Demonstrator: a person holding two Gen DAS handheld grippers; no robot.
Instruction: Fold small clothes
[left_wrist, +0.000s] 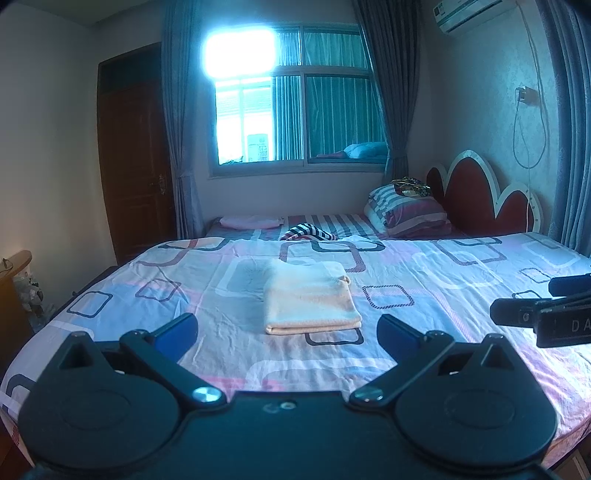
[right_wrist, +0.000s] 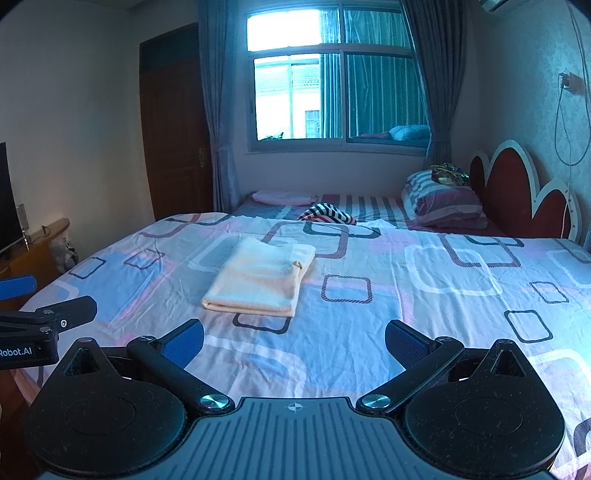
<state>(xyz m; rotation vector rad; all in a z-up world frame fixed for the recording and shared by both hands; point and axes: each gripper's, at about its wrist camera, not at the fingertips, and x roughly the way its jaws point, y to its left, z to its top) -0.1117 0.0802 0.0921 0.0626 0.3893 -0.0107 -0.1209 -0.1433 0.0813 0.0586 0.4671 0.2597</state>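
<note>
Folded cream cloth on the bed, both tongs spread and empty.
The left tongs (left_wrist: 287, 334) and right tongs (right_wrist: 294, 341) hang near the folded cream cloth (left_wrist: 310, 297) on the patterned bedsheet (left_wrist: 424, 280); only the right view shows a dark screen (right_wrist: 6, 199).

Black tools (left_wrist: 287, 332) (right_wrist: 294, 339), blue finger pads (right_wrist: 184, 341), silver screws.

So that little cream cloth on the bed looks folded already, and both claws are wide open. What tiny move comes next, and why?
Probably a small withdrawal of both grippers. The cream cloth lies in a neat folded rectangle on the patterned bedsheet, and the left gripper and right gripper are both open, empty and short of it. No other loose garment lies near, so this fold seems finished.
</note>
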